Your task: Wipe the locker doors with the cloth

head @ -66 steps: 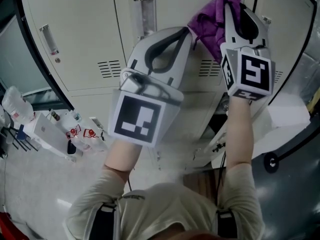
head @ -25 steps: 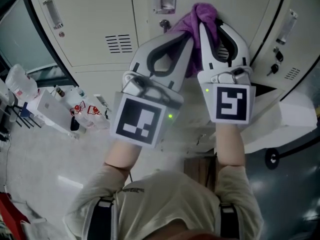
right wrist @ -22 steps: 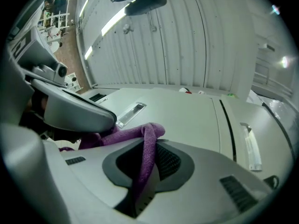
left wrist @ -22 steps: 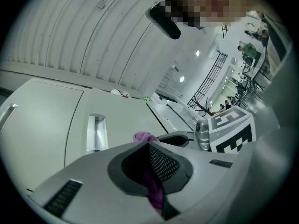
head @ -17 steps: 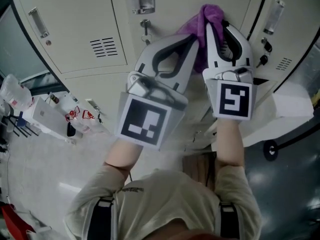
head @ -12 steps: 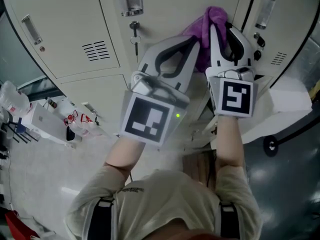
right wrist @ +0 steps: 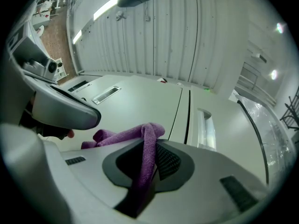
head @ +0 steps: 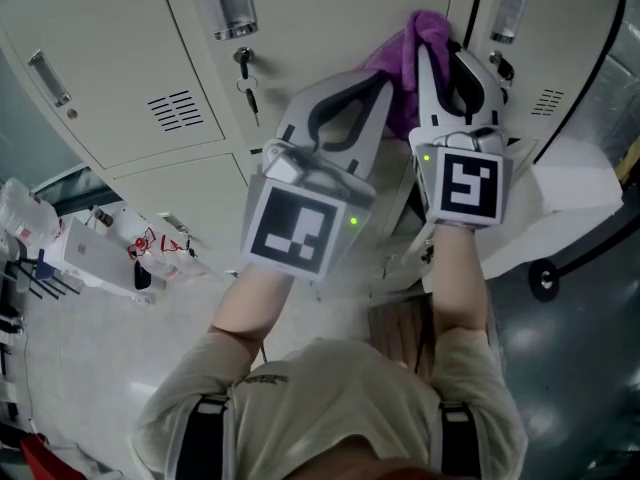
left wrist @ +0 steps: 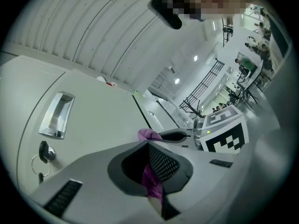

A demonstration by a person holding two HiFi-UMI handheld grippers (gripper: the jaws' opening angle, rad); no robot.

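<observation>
The right hand-held gripper (right wrist: 150,143) is clenched on the purple cloth (right wrist: 119,135), and a fold stands up between its jaws. The left hand-held gripper (left wrist: 148,143) pinches another strip of the same cloth, close beside it. The cloth bunches just ahead of both tips, touching the cream locker door (head: 320,23), and its long axis runs across from one gripper to the other. I judge the right tip is nearer the door. The lockers are closed, so their contents cannot be seen.

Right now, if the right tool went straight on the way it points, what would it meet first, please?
The right tool is shut on the purple cloth, which sticks out ahead; going on, that cloth would likely press into the cream locker door just beyond, though depth is unclear.
</observation>
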